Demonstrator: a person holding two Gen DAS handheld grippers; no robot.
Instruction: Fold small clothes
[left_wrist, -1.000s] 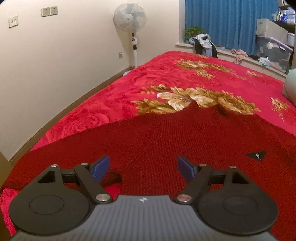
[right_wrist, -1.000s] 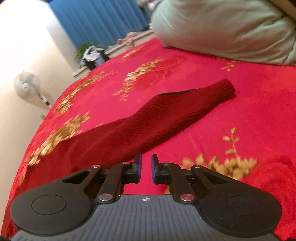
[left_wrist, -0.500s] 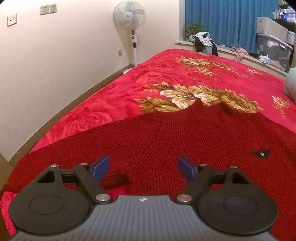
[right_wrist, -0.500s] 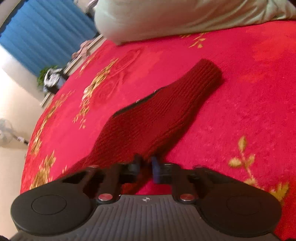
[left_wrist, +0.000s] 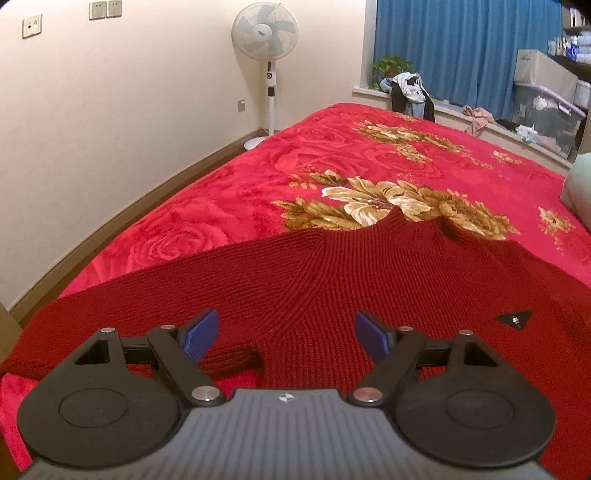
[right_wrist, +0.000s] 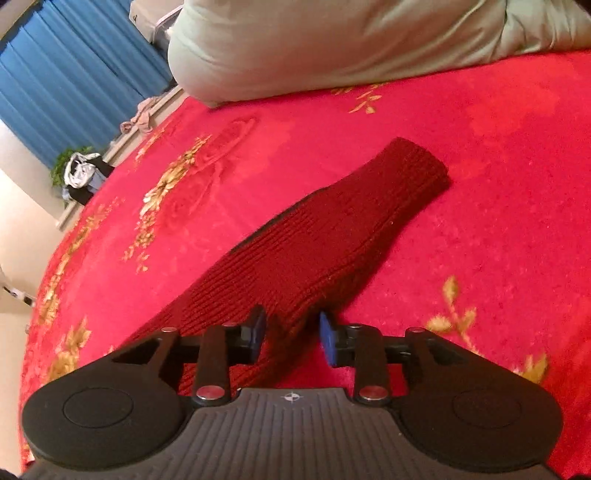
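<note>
A red bedspread (left_wrist: 229, 206) patterned with roses and gold flowers covered the bed, and a pale green pillow (right_wrist: 332, 44) lay on it at its far side. A white pedestal fan (left_wrist: 265, 37) stood on the floor against the cream wall (left_wrist: 110, 110), below three wall sockets (left_wrist: 99, 9). Blue curtains (left_wrist: 461, 48) hung behind the windowsill, where a potted plant (left_wrist: 391, 68), a heap of clothes (left_wrist: 410, 92) and a clear storage box (left_wrist: 543, 114) sat.

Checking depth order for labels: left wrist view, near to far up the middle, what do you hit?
Left hand-held gripper → sweater → gold flower print on the blanket → clothes pile on the sill → blue curtain.
</note>
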